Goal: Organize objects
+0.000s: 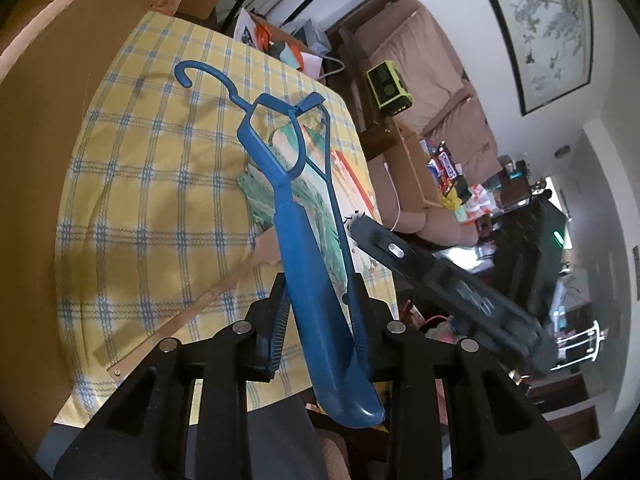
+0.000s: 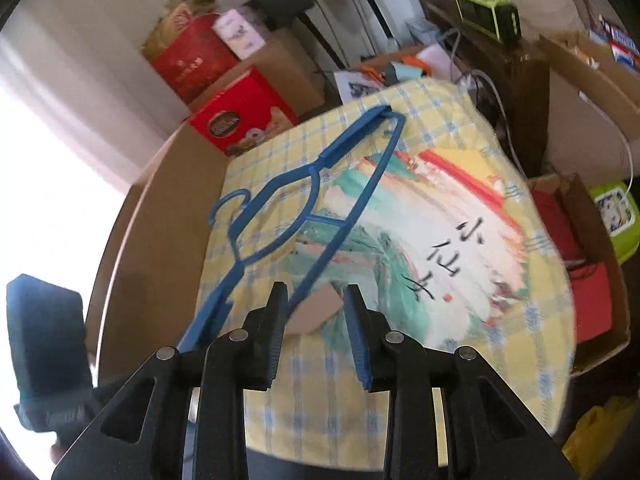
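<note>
A blue plastic clothes hanger [image 1: 298,240] is held in my left gripper [image 1: 320,320], whose pads are shut on the hanger's shoulder end; the hook points away, above the table. In the right wrist view the hanger [image 2: 280,208] hangs over the yellow checked tablecloth [image 2: 460,100]. A picture book [image 2: 420,232] with a green and white cover lies flat on the cloth under the hanger. My right gripper [image 2: 316,320] is open and empty just above the book's near edge, right of the hanger's bar. My left gripper's body [image 2: 44,352] shows at the left.
Brown cardboard boxes [image 2: 160,216] flank the table's left side. Red boxes [image 2: 240,112] stand beyond the table. A green device [image 1: 388,86] sits on a wooden sofa with beige cushions. An open box [image 2: 580,260] with red items sits right of the table.
</note>
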`<state>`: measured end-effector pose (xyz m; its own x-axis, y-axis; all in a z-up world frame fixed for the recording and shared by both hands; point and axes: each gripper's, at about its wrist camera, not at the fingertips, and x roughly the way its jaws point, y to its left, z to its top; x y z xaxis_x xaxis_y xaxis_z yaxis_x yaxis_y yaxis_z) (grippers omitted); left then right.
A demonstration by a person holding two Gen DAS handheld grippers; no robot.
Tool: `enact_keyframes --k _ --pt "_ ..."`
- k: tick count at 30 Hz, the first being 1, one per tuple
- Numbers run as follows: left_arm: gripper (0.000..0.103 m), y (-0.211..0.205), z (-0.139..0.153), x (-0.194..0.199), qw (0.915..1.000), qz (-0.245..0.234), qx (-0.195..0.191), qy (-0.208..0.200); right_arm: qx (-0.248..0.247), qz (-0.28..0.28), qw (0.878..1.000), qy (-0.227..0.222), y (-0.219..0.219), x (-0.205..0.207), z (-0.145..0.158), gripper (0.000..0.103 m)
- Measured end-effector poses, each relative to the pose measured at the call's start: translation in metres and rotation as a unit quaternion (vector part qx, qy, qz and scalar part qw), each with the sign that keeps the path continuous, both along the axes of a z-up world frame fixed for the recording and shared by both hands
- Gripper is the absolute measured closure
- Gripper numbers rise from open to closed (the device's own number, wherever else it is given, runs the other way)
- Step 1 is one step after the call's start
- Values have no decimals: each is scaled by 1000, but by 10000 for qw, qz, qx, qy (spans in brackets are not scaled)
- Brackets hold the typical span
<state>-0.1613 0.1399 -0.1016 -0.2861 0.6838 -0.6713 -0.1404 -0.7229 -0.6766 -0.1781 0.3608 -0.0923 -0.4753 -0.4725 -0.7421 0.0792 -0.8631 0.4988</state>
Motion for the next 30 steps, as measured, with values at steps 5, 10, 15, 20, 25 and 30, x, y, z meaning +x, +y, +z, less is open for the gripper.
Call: enact_keyframes --k 5,10,15,20,25,30 --pt "77 1 -1 4 10000 -45 -37 44 -50 -3 9998 -198 -13 -13 -12 82" --pt "76 0 5 8 9997 -59 -132 201 144 30 9998 -111 -21 -9 -8 83" --pt "76 -1 20 20 9986 -76 -193 486 326 127 9992 169 -26 -3 10 84" --pt "76 -9 42 31 9973 -5 -161 718 398 269 9982 369 -36 2 33 84" --pt "76 -22 60 40 9958 112 -192 886 463 465 9964 546 -52 7 52 84" --pt "76 -34 73 48 9938 209 -317 1043 537 613 9944 675 -72 9 65 84"
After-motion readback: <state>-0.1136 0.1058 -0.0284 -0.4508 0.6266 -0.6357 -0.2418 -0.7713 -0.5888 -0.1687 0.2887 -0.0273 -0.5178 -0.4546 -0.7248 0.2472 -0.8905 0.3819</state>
